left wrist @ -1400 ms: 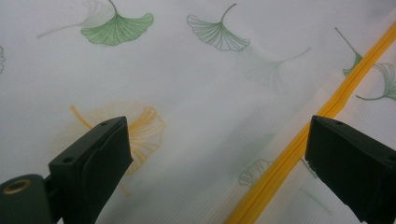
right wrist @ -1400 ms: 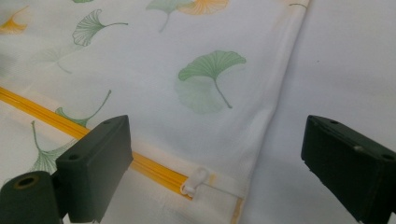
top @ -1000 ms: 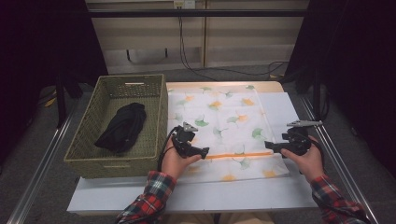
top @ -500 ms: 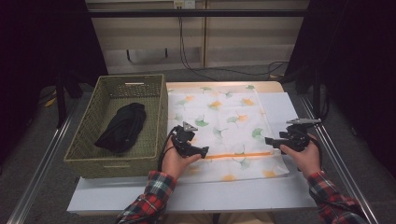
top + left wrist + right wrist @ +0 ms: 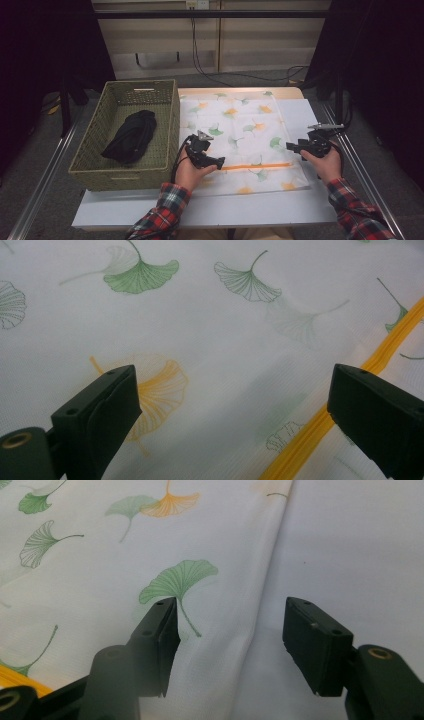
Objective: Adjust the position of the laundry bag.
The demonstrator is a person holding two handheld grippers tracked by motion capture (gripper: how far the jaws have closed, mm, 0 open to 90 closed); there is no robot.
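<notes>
Two hand-held grippers work the bag. Right hand-held gripper, spread, has just been closing astride its edge. Left hand-held gripper gapes, so no grip yet.

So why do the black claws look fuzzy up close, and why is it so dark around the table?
Right gripper view: the near part of the left jaw blurs, while the leaf-print cloth stays sharp. Left gripper view: the jaw edges go soft; the yellow zipper is clear. High view: light falls on the table and basket; the room's sides stay black.
</notes>
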